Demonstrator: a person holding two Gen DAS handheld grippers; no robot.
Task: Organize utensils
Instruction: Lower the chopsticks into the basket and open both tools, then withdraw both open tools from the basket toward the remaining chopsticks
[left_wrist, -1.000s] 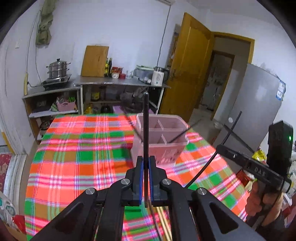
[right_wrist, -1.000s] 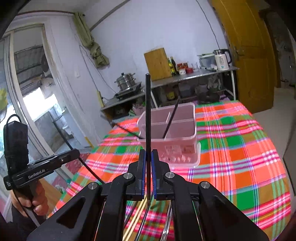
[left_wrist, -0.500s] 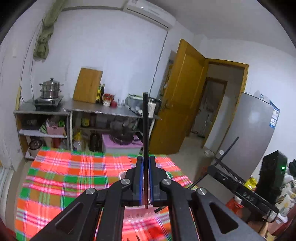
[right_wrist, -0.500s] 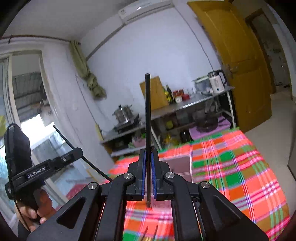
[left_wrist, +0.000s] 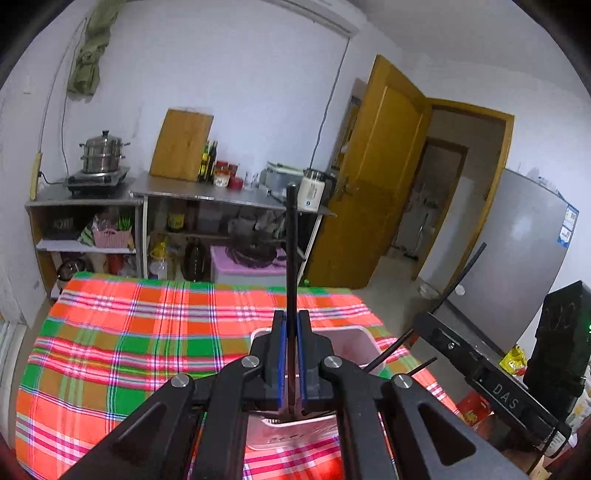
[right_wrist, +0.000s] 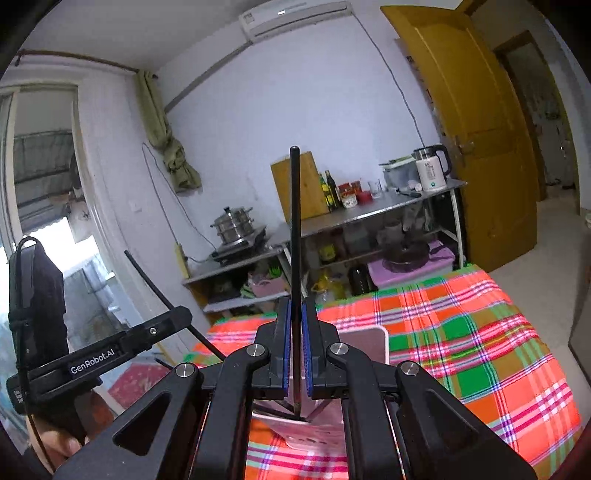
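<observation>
My left gripper (left_wrist: 290, 325) is shut on a black chopstick (left_wrist: 291, 243) that stands upright between its blue pads; the lower tip reaches down over the pink divided utensil box (left_wrist: 356, 341) right below. My right gripper (right_wrist: 295, 314) is shut on another black chopstick (right_wrist: 294, 221), also upright, its lower tip over the same pink box (right_wrist: 364, 347). Each gripper shows in the other's view: the right gripper (left_wrist: 491, 384) at right, the left gripper (right_wrist: 96, 358) at left, each with its stick pointing up. Two black sticks (left_wrist: 395, 350) lean out of the box.
The box stands on a table with a red, green and orange plaid cloth (left_wrist: 147, 332). Behind are metal shelves with a steamer pot (left_wrist: 104, 151), cutting board (left_wrist: 181, 146), kettle (right_wrist: 430, 171), a yellow door (left_wrist: 373, 184) and a grey fridge (left_wrist: 517, 254).
Both grippers tilted up from the table and are now lower, close over the pink box, which has slid under the fingers. Both chopsticks stay clamped.
</observation>
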